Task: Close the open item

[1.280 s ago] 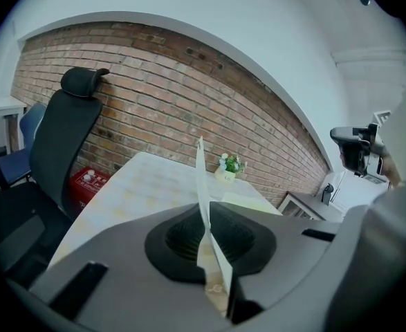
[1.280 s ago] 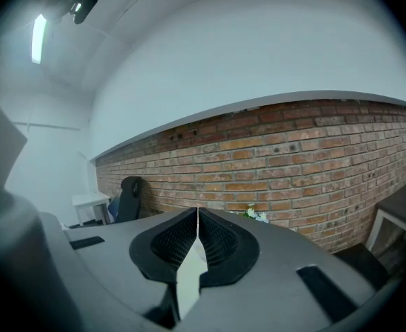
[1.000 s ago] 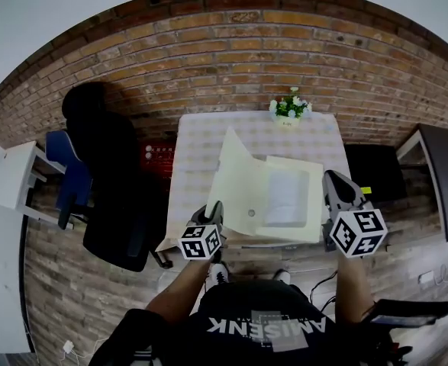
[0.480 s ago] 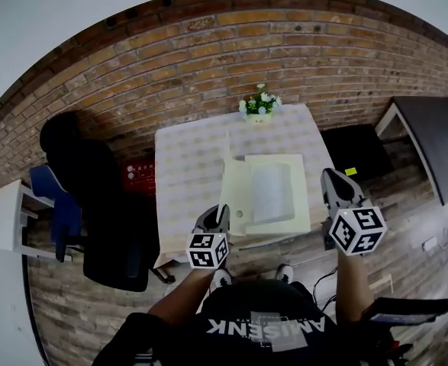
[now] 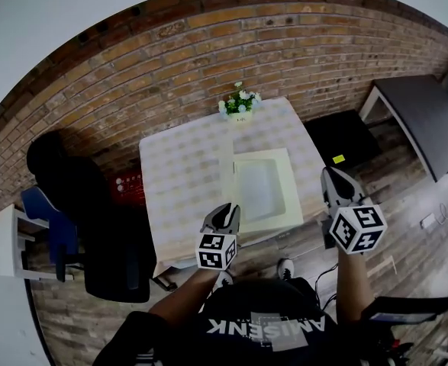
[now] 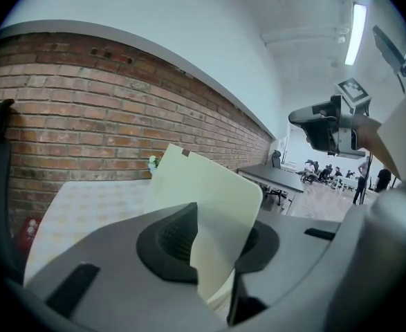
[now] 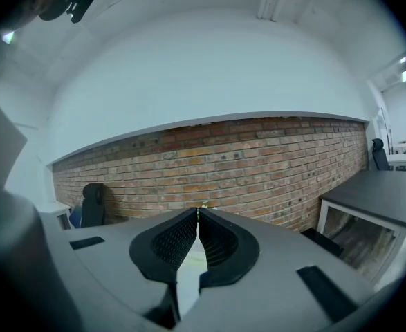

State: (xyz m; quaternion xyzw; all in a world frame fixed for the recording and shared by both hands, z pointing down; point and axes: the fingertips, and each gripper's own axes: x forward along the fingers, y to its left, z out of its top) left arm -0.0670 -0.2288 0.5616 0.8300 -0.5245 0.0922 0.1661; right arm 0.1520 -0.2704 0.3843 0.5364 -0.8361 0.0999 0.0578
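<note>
**Q:** What is there, and how many of each?

**A:** One counter (image 5: 179, 185) under a checked cloth, with one cream folder (image 5: 263, 191) and one flower pot (image 5: 240, 107) on it. I hold two tongs. Off the counter I count two chairs, a black chair (image 5: 94, 227) and a blue chair (image 5: 48, 212), both to its left. To its right are one dark desk (image 5: 414, 113) and one black box (image 5: 346, 139) on the floor.

**Q:** Where does the folder sit?

**A:** It is on the right half of the counter, with its near edge close to the counter's near edge. Its base lies flat and its cover (image 6: 203, 185) stands up along its left side.

**Q:** And your tongs?

**A:** My left tongs (image 5: 227, 209) are at the near edge of the counter with the cover between their jaws. The jaws have just been opening and now stand slightly apart, so the cover is released rather than pinched. My right tongs (image 7: 198, 216) are clenched on nothing. They hover off the counter, just beyond the folder's near right corner.

**Q:** What room is there for moving?

**A:** There is open cloth left of the cover, as far as the counter's left edge. The pot stands at the far edge, well apart from the folder. The brick wall (image 5: 231, 44) runs behind the counter. The box and the desk close in the far right, and floor lies open below my right tongs.
</note>
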